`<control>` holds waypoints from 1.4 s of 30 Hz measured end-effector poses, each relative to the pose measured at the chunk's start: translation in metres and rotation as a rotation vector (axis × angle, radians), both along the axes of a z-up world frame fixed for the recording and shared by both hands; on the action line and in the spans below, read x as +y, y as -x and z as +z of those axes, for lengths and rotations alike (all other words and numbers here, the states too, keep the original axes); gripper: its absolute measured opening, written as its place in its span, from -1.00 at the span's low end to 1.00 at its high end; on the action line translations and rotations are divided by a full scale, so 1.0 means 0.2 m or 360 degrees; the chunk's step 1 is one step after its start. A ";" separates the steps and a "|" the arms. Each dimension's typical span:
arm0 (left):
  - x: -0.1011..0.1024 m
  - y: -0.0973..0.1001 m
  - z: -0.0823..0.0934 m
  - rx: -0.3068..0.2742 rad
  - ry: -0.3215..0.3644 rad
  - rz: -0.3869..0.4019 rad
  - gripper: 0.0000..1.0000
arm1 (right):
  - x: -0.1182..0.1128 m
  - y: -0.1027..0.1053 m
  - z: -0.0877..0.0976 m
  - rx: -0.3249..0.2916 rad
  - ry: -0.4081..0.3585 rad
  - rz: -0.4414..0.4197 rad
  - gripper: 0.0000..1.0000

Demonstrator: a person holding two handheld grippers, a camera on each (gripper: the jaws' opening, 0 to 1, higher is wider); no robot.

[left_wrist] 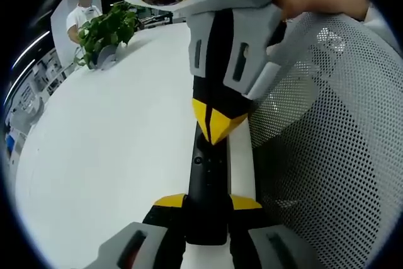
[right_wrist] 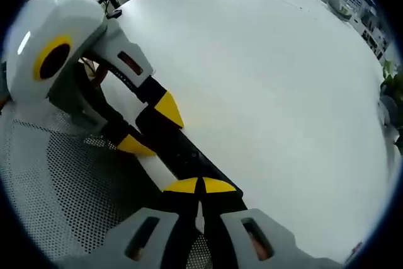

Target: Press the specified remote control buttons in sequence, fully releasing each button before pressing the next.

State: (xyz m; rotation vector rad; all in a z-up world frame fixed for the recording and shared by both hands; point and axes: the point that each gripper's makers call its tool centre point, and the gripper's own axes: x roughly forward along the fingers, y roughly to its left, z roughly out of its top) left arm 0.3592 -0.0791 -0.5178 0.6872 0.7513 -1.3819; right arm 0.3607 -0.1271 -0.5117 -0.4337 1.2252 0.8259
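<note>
My left gripper (left_wrist: 208, 209) has its yellow-tipped jaws clamped on the near end of a slim black bar-shaped remote control (left_wrist: 206, 184), held just above the edge of the round white bench (left_wrist: 113, 155). My right gripper (right_wrist: 200, 187), jaws together, rests its tips on the remote's face beside a white perforated mesh chair back (left_wrist: 327, 130). A leafy green potted plant (left_wrist: 107, 33) stands at the bench's far edge.

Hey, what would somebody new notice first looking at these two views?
A black remote at the white table's edge, clamped between the left gripper's yellow tips. The right gripper comes down shut onto it. A potted plant stands at the far side.
</note>
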 end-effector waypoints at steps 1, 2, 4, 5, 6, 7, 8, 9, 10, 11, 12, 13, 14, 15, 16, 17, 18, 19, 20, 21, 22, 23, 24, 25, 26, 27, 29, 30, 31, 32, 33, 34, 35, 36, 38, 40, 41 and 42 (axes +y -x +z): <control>0.00 0.00 0.00 0.0000 0.0002 -0.0006 -0.51 | 0.00 0.00 0.00 0.0002 -0.0001 -0.0002 -1.00; 0.00 0.00 0.00 0.0001 0.0005 -0.0009 -0.51 | 0.00 0.00 0.00 0.0006 -0.0004 -0.0010 -1.00; 0.00 0.00 0.00 0.0000 0.0012 -0.0014 -0.51 | 0.00 0.00 0.00 0.0015 -0.0010 -0.0022 -1.00; 0.00 0.00 0.00 0.0000 0.0016 -0.0012 -0.51 | 0.00 0.00 0.00 0.0013 -0.0016 -0.0024 -1.00; 0.00 0.00 0.00 0.0001 0.0017 -0.0011 -0.51 | 0.00 0.00 0.00 0.0013 -0.0024 -0.0035 -1.00; 0.00 0.00 0.00 0.0000 0.0017 -0.0012 -0.51 | 0.00 0.00 0.00 0.0021 -0.0044 -0.0063 -1.00; 0.00 0.00 0.00 -0.0001 0.0015 -0.0013 -0.51 | 0.00 0.00 0.00 0.0034 -0.0068 -0.0097 -1.00; 0.00 0.00 0.00 -0.0002 0.0012 -0.0014 -0.51 | 0.00 -0.01 0.01 0.0060 -0.0089 -0.0131 -1.00; 0.00 0.00 0.00 -0.0003 0.0009 -0.0014 -0.50 | -0.01 -0.01 0.01 0.0068 -0.0091 -0.0140 -1.00; 0.00 0.00 0.00 -0.0005 0.0006 -0.0012 -0.50 | -0.01 -0.01 0.00 0.0079 -0.0092 -0.0154 -1.00; 0.00 0.00 0.00 -0.0004 0.0005 -0.0007 -0.50 | -0.01 -0.01 0.00 0.0080 -0.0091 -0.0153 -1.00; 0.00 0.00 0.00 -0.0004 0.0002 -0.0004 -0.50 | 0.00 -0.01 0.00 0.0078 -0.0090 -0.0151 -1.00; 0.00 0.00 0.00 -0.0002 -0.0003 0.0005 -0.50 | 0.00 -0.01 0.00 0.0075 -0.0088 -0.0146 -1.00; 0.00 0.00 0.00 0.0003 -0.0009 0.0020 -0.50 | 0.00 0.00 0.00 0.0067 -0.0084 -0.0130 -1.00; 0.00 0.00 0.00 0.0005 -0.0010 0.0024 -0.50 | 0.00 0.00 0.00 0.0060 -0.0083 -0.0116 -1.00; 0.01 0.00 0.00 0.0007 -0.0012 0.0023 -0.50 | 0.00 0.00 0.00 0.0058 -0.0083 -0.0110 -1.00; 0.01 0.00 0.00 0.0011 -0.0016 0.0025 -0.50 | 0.00 0.00 0.00 0.0058 -0.0082 -0.0106 -1.00; 0.02 0.00 0.00 0.0014 -0.0016 0.0025 -0.50 | 0.00 -0.01 0.00 0.0055 -0.0081 -0.0097 -1.00; 0.02 0.00 0.00 0.0013 -0.0017 0.0022 -0.50 | 0.00 -0.01 0.00 0.0048 -0.0077 -0.0087 -1.00; 0.02 0.00 0.00 0.0006 -0.0020 0.0015 -0.50 | 0.00 -0.01 0.00 0.0040 -0.0068 -0.0069 -1.00; 0.02 0.00 0.00 0.0004 -0.0021 0.0012 -0.50 | 0.00 0.00 0.01 0.0036 -0.0062 -0.0061 -1.00; 0.02 0.00 0.00 -0.0001 -0.0023 0.0006 -0.50 | 0.00 0.00 0.01 0.0026 -0.0053 -0.0038 -1.00; 0.02 0.00 0.00 -0.0004 -0.0025 0.0001 -0.50 | 0.00 -0.01 0.01 0.0015 -0.0050 -0.0021 -1.00; 0.02 0.00 0.00 -0.0006 -0.0026 -0.0001 -0.51 | 0.01 -0.01 0.00 0.0006 -0.0048 -0.0011 -1.00; 0.02 0.00 0.00 -0.0007 -0.0027 -0.0003 -0.51 | 0.01 0.00 0.01 0.0002 -0.0045 -0.0005 -1.00; 0.02 0.00 0.00 -0.0008 -0.0028 -0.0004 -0.51 | 0.01 -0.01 0.01 -0.0007 -0.0041 0.0008 -1.00; 0.02 0.00 0.00 -0.0008 -0.0027 -0.0006 -0.51 | 0.01 -0.01 0.01 -0.0024 -0.0042 0.0018 -1.00; 0.02 0.00 0.00 -0.0008 -0.0023 -0.0007 -0.51 | 0.02 -0.01 0.01 -0.0042 -0.0044 0.0031 -1.00; 0.02 0.00 0.00 -0.0006 -0.0014 -0.0006 -0.52 | 0.02 -0.02 0.02 -0.0044 -0.0045 0.0031 -1.00; 0.02 0.00 0.00 -0.0003 -0.0006 -0.0003 -0.52 | 0.02 -0.02 0.01 -0.0044 -0.0043 0.0026 -1.00; 0.02 0.00 0.00 0.0001 0.0001 0.0000 -0.52 | 0.01 -0.02 0.01 -0.0038 -0.0036 0.0023 -1.00; 0.02 0.00 0.00 0.0002 0.0003 -0.0001 -0.52 | 0.01 -0.01 0.00 -0.0029 -0.0030 0.0030 -1.00; 0.02 0.00 0.00 0.0003 0.0004 -0.0002 -0.52 | 0.01 -0.02 0.01 -0.0038 -0.0038 0.0040 -1.00; 0.02 0.00 0.00 0.0005 0.0001 -0.0004 -0.52 | 0.01 -0.02 0.00 -0.0029 -0.0032 0.0033 -1.00; 0.02 0.00 0.00 0.0002 -0.0003 -0.0009 -0.52 | 0.01 -0.01 0.00 -0.0044 -0.0022 0.0063 -1.00; 0.02 0.00 0.00 0.0005 -0.0002 -0.0007 -0.52 | 0.02 -0.01 0.00 -0.0079 0.0006 0.0125 -1.00; 0.02 0.00 0.00 0.0006 -0.0002 -0.0007 -0.52 | 0.02 -0.01 0.00 -0.0088 0.0020 0.0136 -1.00; 0.02 0.00 0.00 0.0006 -0.0003 -0.0009 -0.52 | 0.02 -0.01 0.00 -0.0090 0.0036 0.0145 -1.00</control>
